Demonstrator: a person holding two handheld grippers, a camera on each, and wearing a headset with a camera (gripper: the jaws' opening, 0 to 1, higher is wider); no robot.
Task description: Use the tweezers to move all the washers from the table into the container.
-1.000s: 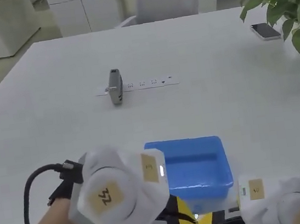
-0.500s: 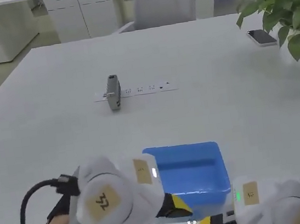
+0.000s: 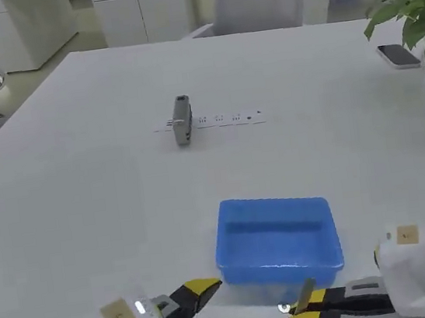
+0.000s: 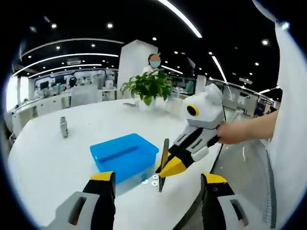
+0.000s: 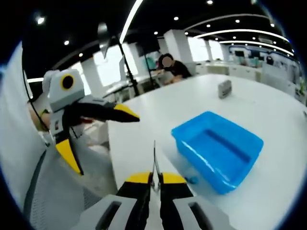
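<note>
At the bottom of the head view, the left gripper (image 3: 192,299) points right toward the blue container (image 3: 278,237) on the white table (image 3: 82,184). The right gripper (image 3: 295,311) points left, just in front of the container.

Left gripper view: its own jaws stand wide apart, holding nothing. The right gripper, held in a hand (image 4: 230,133), angles downward with the tweezers (image 4: 163,165) near upright, tips down by the washers (image 4: 154,182), which lie on the table just beside the container.

Right gripper view: its own jaws are pressed together on the tweezers, whose long axis runs straight forward.
</note>
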